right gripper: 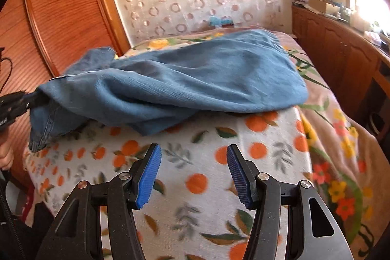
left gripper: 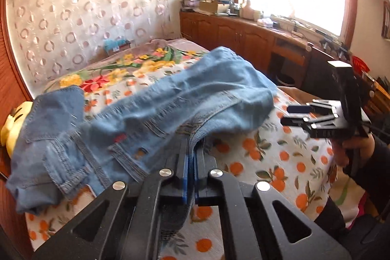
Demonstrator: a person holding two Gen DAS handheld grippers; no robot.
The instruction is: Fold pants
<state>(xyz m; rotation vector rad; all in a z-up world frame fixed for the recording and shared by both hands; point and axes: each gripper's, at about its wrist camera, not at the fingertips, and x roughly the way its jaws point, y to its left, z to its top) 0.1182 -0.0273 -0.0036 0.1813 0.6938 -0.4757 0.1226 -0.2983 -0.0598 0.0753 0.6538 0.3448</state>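
The left claw (left gripper: 191, 152), at lower centre of its own view, is clamped shut on a fold of the jeans (left gripper: 146, 109). The jeans lie crumpled across the bed (right gripper: 195, 162), spanning the middle of the right wrist view from left edge to right of centre. The right claw (right gripper: 193, 172), at lower centre of that view, stands wide open and holds nothing, its blue pads (right gripper: 148, 177) above the orange-print blanket (right gripper: 268, 138).
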